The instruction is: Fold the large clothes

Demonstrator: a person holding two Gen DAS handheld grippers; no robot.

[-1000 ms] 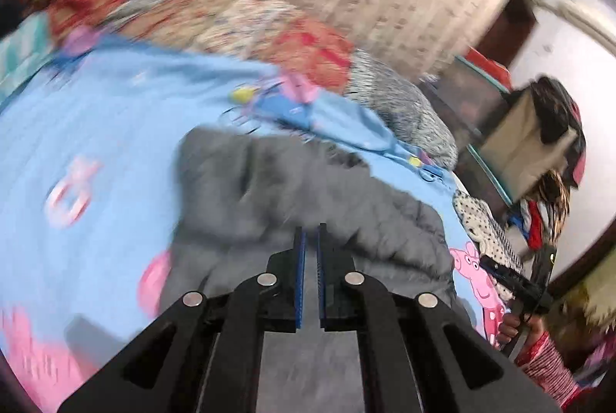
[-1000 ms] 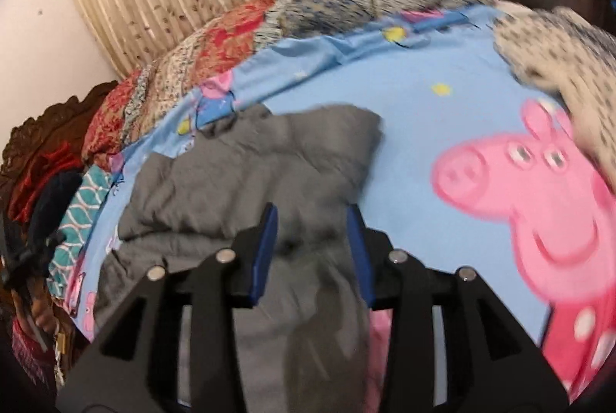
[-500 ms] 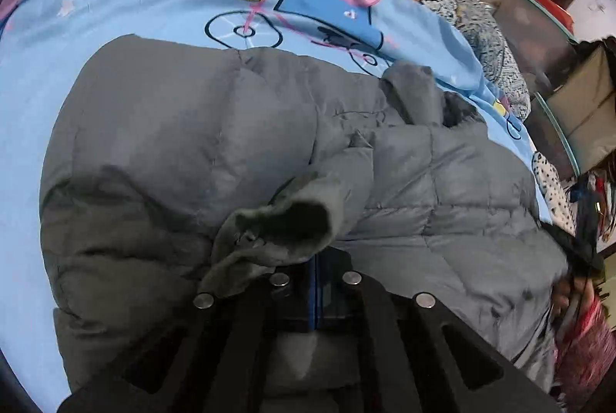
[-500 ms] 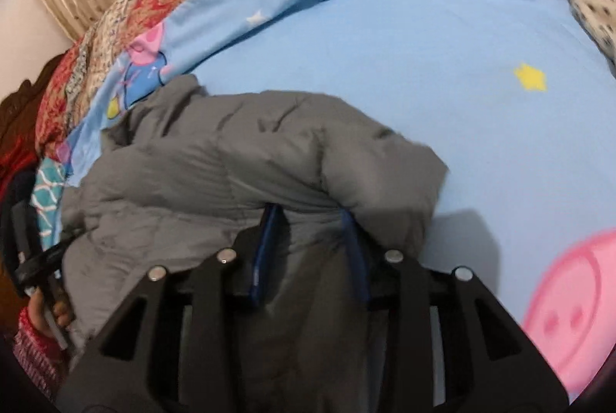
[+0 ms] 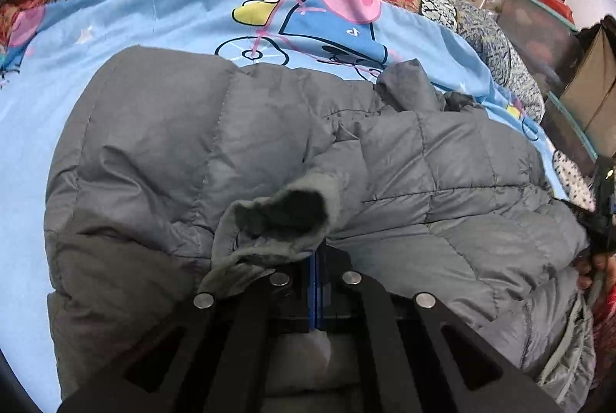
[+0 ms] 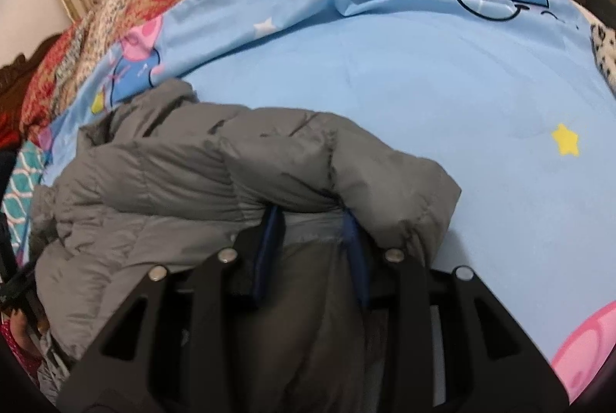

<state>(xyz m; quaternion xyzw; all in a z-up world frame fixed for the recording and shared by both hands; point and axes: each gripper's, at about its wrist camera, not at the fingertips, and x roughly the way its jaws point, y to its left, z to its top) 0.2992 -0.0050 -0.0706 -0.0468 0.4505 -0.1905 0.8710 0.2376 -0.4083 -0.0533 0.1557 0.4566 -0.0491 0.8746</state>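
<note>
Grey jacket (image 5: 238,128) lies crosswise; left gripper (image 5: 315,259) pinches cuff (image 5: 285,220), right gripper (image 6: 312,220) clamps hem.

Both grippers have dropped toward the bed within a second, carrying the grey puffer jacket (image 5: 238,143) down onto the blue cartoon sheet (image 5: 115,16). The jacket, earlier a small blurred heap at mid-frame, now fills the lower two thirds of the left wrist view, its fleece-lined cuff (image 5: 285,216) bunched just above the left gripper (image 5: 315,259). In the right wrist view a thick fold drapes over the right gripper (image 6: 311,220).
</note>
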